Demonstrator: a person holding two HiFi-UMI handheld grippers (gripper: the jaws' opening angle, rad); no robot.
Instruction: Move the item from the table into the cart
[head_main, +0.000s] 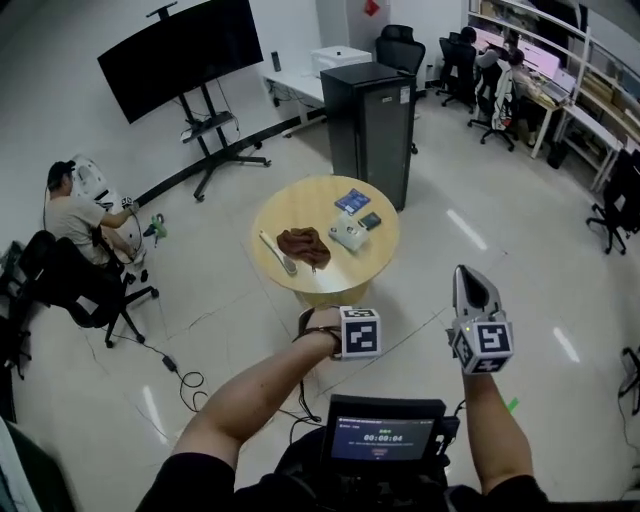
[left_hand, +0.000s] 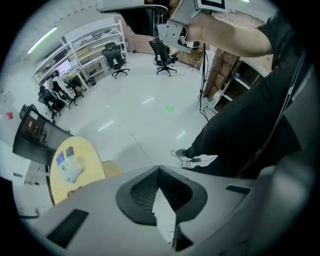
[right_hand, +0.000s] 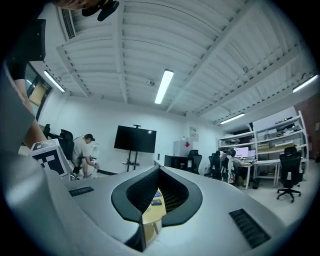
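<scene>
Round yellow wooden table (head_main: 290, 205): mid-floor, beyond both grippers. It bears a crumpled brown cloth (head_main: 304, 245), a long white utensil (head_main: 275, 252) to its left, a white box (head_main: 348, 236), a small dark card (head_main: 370, 221) and a blue packet (head_main: 352, 200) at the far right (which is the item is not evident). Left gripper (left_hand: 160, 169): jaws together, empty, well apart from the table. Right gripper (head_main: 468, 277): likewise. Cart: unseen. Step, as judged: approach. Get close first, then spread the jaws before descending.

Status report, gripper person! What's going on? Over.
Left gripper and right gripper shut, both empty. Brown cloth on round table, untouched. No cart in view; way to the table looks free.
</scene>
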